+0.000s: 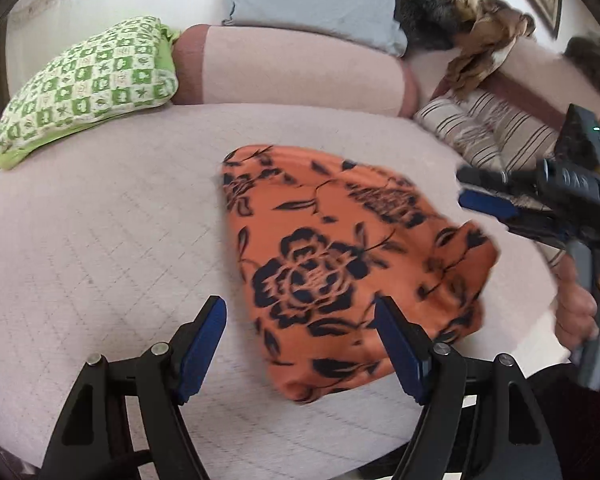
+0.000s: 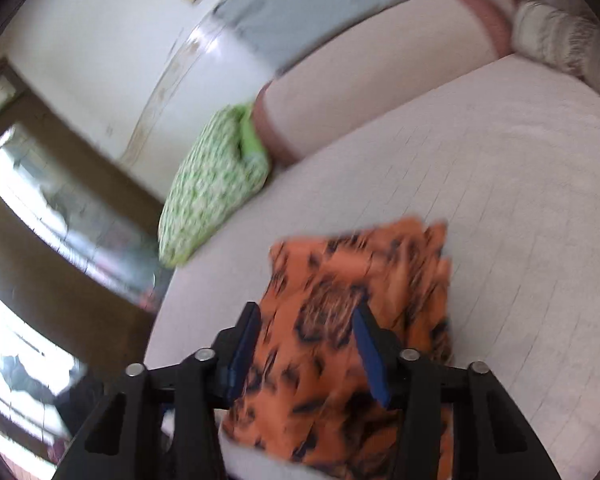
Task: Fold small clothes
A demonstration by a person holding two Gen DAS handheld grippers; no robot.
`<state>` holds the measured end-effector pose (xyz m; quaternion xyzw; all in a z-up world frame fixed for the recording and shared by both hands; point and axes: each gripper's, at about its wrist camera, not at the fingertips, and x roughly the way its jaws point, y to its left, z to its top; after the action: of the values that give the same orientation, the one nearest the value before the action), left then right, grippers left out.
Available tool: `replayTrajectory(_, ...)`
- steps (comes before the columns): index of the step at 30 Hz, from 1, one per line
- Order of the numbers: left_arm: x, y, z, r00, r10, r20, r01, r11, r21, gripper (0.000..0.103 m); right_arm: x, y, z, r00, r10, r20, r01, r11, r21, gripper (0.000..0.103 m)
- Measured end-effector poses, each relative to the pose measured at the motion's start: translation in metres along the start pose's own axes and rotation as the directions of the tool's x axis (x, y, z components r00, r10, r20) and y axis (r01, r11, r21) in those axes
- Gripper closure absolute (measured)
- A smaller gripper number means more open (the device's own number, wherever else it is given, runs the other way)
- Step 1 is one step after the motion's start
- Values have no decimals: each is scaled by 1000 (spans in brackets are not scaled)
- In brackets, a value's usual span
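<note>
Left wrist view shows the orange cloth [image 1: 340, 252], printed with dark navy roses and leaves, lying folded into a thick, roughly rectangular bundle on the pale quilted bed [image 1: 112, 232], its long axis running from the far left near the middle of the bed down toward the near right, with the rounded folded end nearest the camera. Above it the left gripper [image 1: 300, 344] stands wide apart with nothing between its blue pads. The right gripper [image 1: 476, 196] hovers just beside the cloth's right edge, part open and gripping nothing, its own blurred view showing the cloth [image 2: 340, 320] below it.
</note>
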<state>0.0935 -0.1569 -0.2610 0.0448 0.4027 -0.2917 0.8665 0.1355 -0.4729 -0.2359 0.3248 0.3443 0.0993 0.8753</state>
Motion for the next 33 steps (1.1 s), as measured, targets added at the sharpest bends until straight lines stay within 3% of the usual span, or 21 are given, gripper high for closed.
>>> replayTrajectory(2,14,-1,-7,999,31,-40,-30,999,22,26,14,4,-18,990,-118,-80,114,992,-48,65)
replayTrajectory(4,35,0,-19,991,52,-119,-47,998,44,24,33,-11,-39,950,-243,-198,232,970,-75,70)
replayTrajectory(8,48,13,-35,987,-35,-154,30,999,-36,21,27,-4,-55,929,-325,-175,292,937,-190,71)
replayTrajectory(11,40,16,-32,992,-63,-109,62,998,-13,21,24,-5,-51,938,-300,-175,273,948,-164,71)
replayTrajectory(12,35,17,-30,994,-74,-76,74,997,-2,21,17,-7,-41,953,-255,-165,240,965,-110,71)
replayTrajectory(14,24,19,-27,995,-97,-7,97,995,15,21,6,-6,-25,976,-189,-111,184,981,-55,71)
replayTrajectory(16,21,20,-23,992,-121,34,120,993,20,21,3,0,-5,983,-177,-47,175,983,-55,71)
replayTrajectory(19,21,25,-14,987,-135,85,134,991,17,21,17,5,15,984,-175,-27,173,984,-50,70)
replayTrajectory(23,44,29,-7,995,-92,37,92,996,-5,20,61,0,38,985,-157,-71,158,987,14,70)
replayTrajectory(26,60,28,-7,997,-74,2,74,996,-45,16,101,-25,44,958,-238,-161,256,962,100,69)
replayTrajectory(27,60,25,-8,998,-55,6,55,998,-35,15,116,-38,40,944,-246,-222,280,950,139,69)
replayTrajectory(28,58,22,-8,999,-32,14,32,999,-12,14,124,-49,36,943,-222,-247,270,946,178,69)
replayTrajectory(33,53,13,-9,999,30,42,-32,999,42,14,95,-30,29,956,-230,-180,252,961,110,68)
